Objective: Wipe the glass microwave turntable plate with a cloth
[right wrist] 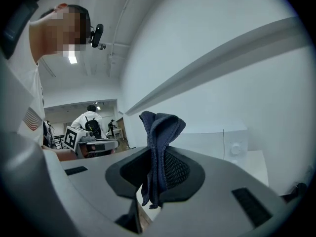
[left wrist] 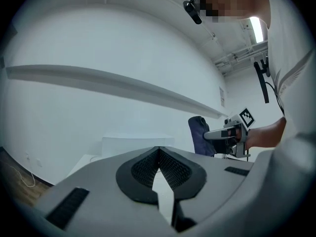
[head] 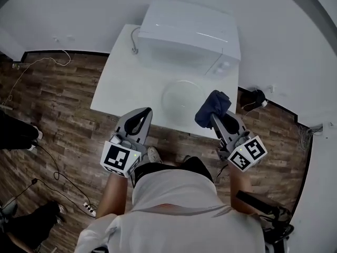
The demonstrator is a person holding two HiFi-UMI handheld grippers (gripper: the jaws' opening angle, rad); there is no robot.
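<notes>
Right now the glass plate point(head: 182, 98) lies flat on the white tabletop point(head: 126, 83), close to its near edge and just in front of the microwave point(head: 189, 36) that stands along the far edge. Both grippers are held over the near edge, one on either side of the plate.

The left gripper point(head: 143, 113) is at the plate's left, a little apart from its rim. In the left gripper view its jaws point(left wrist: 158, 152) are pressed together at the tips with nothing between them. That view looks past them at the wall, and the plate does not show there.

The right gripper point(head: 215, 118) is at the plate's right. Its jaws are clenched on a dark blue cloth point(head: 213, 108), which in the head view bunches up just beside the plate's right rim. Whether the cloth touches the glass cannot be told. In the right gripper view the cloth point(right wrist: 159, 147) stands up in a folded peak above the jaw tips, and a short tail hangs below them.
</notes>
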